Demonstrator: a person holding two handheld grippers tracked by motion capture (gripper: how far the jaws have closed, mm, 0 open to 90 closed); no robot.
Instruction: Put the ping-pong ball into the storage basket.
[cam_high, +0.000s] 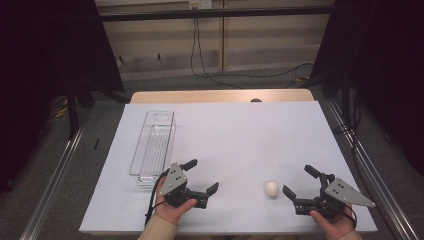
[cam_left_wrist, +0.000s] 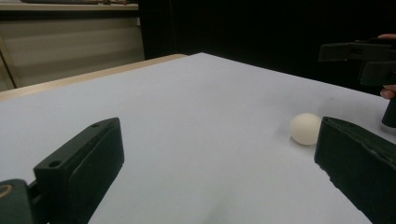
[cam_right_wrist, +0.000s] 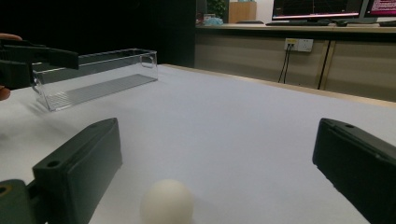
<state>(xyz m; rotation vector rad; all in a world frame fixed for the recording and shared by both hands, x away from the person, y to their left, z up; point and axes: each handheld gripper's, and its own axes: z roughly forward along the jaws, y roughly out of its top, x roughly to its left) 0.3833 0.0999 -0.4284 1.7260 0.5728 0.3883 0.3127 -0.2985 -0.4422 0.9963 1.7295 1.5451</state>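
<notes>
A small white ball (cam_high: 271, 188) rests on the white table sheet (cam_high: 235, 135) near the front. In the high view my right gripper (cam_high: 300, 181) stands open just right of the ball, jaws pointing left toward it, not touching. My left gripper (cam_high: 201, 176) is open too, farther left of the ball, jaws pointing right. The left gripper view has the ball (cam_left_wrist: 306, 128) ahead beside the right-hand jaw, with the other gripper (cam_left_wrist: 369, 56) beyond. In the right gripper view the ball (cam_right_wrist: 166, 204) lies close between the wide-apart jaws, nearer the left-hand one.
A clear plastic box (cam_high: 152, 145) stands empty along the sheet's left side, just behind my left gripper; its long wall (cam_right_wrist: 95, 77) appears far off in the right gripper view. Dark curtains flank the table, and cables run across the floor behind it.
</notes>
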